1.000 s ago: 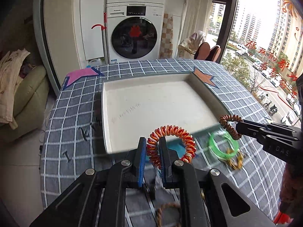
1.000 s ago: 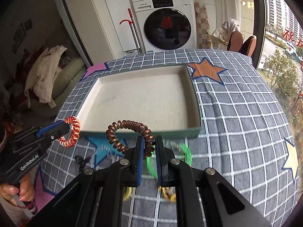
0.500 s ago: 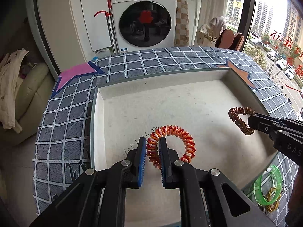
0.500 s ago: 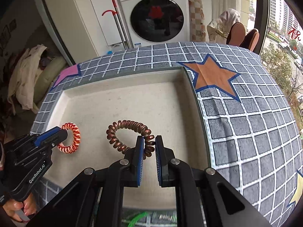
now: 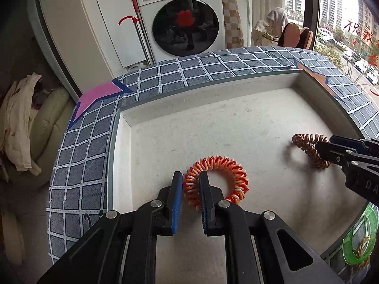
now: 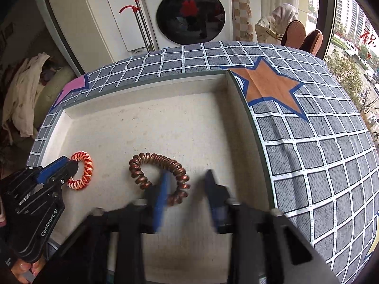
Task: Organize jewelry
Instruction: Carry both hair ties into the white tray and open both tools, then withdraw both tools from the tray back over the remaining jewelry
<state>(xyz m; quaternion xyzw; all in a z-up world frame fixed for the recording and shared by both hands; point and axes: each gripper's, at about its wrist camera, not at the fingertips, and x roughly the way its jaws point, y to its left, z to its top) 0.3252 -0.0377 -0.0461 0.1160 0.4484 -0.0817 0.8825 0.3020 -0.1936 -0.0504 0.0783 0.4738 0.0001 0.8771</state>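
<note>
An orange-and-white spiral coil band (image 5: 216, 179) is between the fingers of my left gripper (image 5: 190, 177), low over the floor of the white tray (image 5: 213, 118); the jaws stand slightly parted around it. It also shows in the right wrist view (image 6: 80, 170). A copper-brown spiral coil band (image 6: 160, 177) lies in the tray (image 6: 165, 118), its right side between the spread, motion-blurred fingers of my right gripper (image 6: 187, 179). In the left wrist view the brown band (image 5: 310, 150) sits at the right gripper's tips.
The tray sits on a grey checked tablecloth (image 6: 319, 153) with an orange star (image 6: 267, 85) and a pink star (image 5: 97, 97). A green bangle with gold pieces (image 5: 360, 243) lies outside the tray's near right corner. A washing machine (image 5: 184, 19) stands behind the table.
Both grippers carried their coil bands forward and down into the tray. The right gripper's jaws have opened, letting the brown band go. The left jaws have eased slightly around the orange band.
</note>
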